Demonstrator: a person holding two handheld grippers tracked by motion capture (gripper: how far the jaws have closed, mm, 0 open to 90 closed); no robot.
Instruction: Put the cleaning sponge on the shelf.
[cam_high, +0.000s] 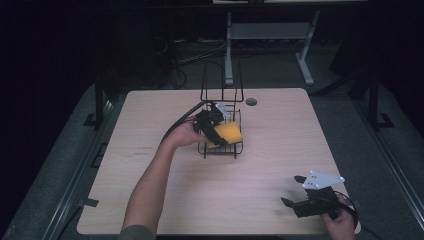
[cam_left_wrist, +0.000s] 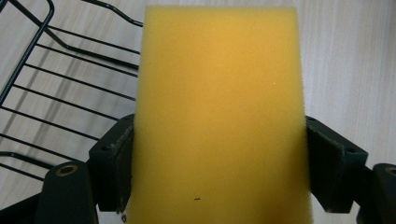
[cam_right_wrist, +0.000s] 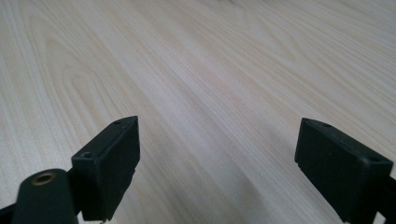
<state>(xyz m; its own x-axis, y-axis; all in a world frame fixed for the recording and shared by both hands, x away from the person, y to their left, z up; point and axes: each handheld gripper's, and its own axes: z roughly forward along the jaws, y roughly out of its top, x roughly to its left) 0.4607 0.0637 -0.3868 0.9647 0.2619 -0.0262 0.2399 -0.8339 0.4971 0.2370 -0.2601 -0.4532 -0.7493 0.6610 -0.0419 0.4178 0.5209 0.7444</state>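
My left gripper (cam_high: 218, 133) is shut on a yellow sponge (cam_high: 231, 134) and holds it just over the low tray of a black wire rack (cam_high: 221, 151) at the table's middle back. In the left gripper view the sponge (cam_left_wrist: 219, 60) stands tall between the two jaws of the left gripper (cam_left_wrist: 219, 126), pinched at both sides, with the rack's wires (cam_left_wrist: 56, 74) to its left. My right gripper (cam_high: 293, 190) rests near the front right corner of the table, open. In the right gripper view the right gripper (cam_right_wrist: 219, 126) has wide-apart jaws with bare wood between them.
The rack has a tall upright wire frame (cam_high: 221, 80) at its far side. A small round hole (cam_high: 251, 101) sits in the light wooden table (cam_high: 280, 150) near its back edge. Behind the table are a dark floor and a grey stand (cam_high: 229, 50).
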